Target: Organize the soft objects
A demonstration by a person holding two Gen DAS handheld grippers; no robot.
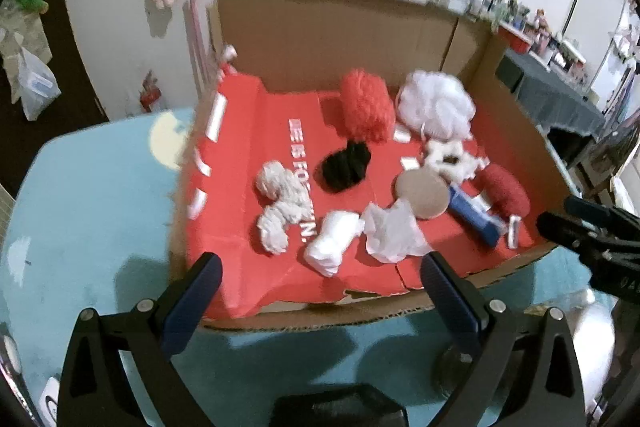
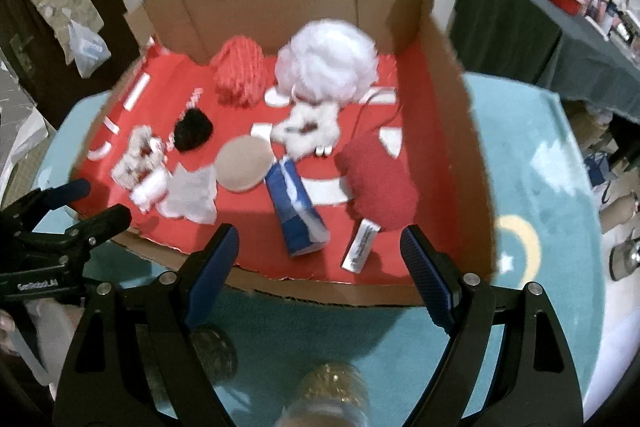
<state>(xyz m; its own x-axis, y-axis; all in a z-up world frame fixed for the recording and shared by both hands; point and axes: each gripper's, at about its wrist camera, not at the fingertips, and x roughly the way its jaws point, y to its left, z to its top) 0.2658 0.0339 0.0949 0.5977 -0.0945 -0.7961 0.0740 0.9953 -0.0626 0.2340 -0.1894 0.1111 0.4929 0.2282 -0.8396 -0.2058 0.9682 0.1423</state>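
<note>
Both the left gripper and right gripper are hovering wide open, empty, near the cardboard box; approaching the near white cloth roll squarely should be helping.

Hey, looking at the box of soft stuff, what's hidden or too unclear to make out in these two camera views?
- White lettering on the red box floor: left wrist view, partly covered by the white rope bundle, blurred.
- White label print: right wrist view, too small.
- Gold object: right wrist view, cut off by the bottom edge.
</note>
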